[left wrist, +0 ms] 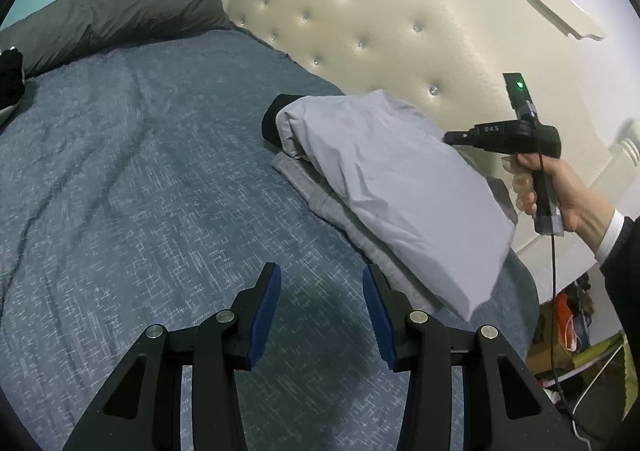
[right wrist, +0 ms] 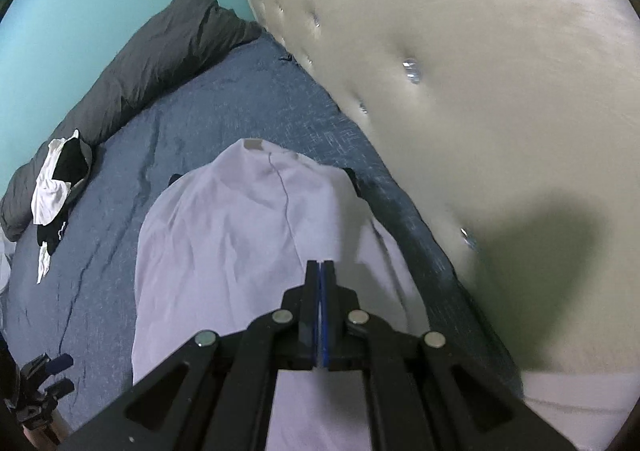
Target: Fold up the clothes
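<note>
Left gripper (left wrist: 322, 315), black frame with blue pads, near edge of left wrist view: jaws spread, nothing between them, hovering over the blue woven bedspread (left wrist: 140, 179).

Right gripper (right wrist: 320, 275), same build: jaws pressed together, pads touching, no cloth pinched. Positioned above the folded pale lilac garment (right wrist: 240, 219). Seen also from the left wrist view, right of frame, gripped by a bare hand (left wrist: 560, 187) with a white cuff under a dark sleeve.

Folded pale lilac garment (left wrist: 384, 179) lying on the bedspread just beside the headboard. Beneath it: a folded light grey garment (left wrist: 320, 195), edges showing at the near side. A black piece of clothing (left wrist: 272, 123) protruding at the far end of the stack.

Further out: small heap of black and white clothing (right wrist: 56, 187), unfolded, resting against the dark grey rolled duvet (right wrist: 160, 59) along the far edge of the bed. Well apart from the stack.

Farthest: cream tufted headboard (left wrist: 360, 23) with button studs and carved ornament on top; turquoise wall (right wrist: 100, 3) behind the duvet.
</note>
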### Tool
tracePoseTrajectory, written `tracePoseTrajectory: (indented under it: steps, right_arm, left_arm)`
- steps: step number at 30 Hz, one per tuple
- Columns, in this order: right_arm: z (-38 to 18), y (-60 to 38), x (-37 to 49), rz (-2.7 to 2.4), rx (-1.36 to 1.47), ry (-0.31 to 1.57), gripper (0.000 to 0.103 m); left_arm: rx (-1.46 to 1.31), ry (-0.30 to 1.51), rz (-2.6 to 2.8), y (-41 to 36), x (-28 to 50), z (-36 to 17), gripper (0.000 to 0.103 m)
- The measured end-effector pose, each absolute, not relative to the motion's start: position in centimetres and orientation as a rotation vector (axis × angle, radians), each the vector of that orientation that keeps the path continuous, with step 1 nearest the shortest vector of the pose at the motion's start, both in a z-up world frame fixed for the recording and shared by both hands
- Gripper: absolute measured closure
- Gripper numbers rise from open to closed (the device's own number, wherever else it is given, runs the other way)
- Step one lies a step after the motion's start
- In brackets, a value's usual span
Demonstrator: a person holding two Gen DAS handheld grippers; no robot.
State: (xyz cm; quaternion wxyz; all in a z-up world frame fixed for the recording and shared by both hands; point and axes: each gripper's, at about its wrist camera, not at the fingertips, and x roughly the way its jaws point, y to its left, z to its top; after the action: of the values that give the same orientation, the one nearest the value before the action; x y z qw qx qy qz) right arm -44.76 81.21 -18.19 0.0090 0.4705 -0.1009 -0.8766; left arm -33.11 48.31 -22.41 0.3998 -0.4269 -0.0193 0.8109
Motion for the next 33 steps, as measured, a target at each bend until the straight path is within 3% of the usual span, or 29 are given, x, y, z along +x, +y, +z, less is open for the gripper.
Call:
tracePoseTrajectory:
  steps: [20, 33]
  right_arm:
    - [-13.9, 76.0, -31.6, -2.855, 1.259, -0.412, 0.102]
    - [-9.9, 71.0, -24.0, -2.906, 1.221, -0.306, 0.102]
  left_arm:
    - [-1.045, -0.080, 2.091, 46.5, -27.7, -17.8, 0.056]
    - [-0.985, -0.061, 2.109, 44.5, -22.5, -12.7, 0.052]
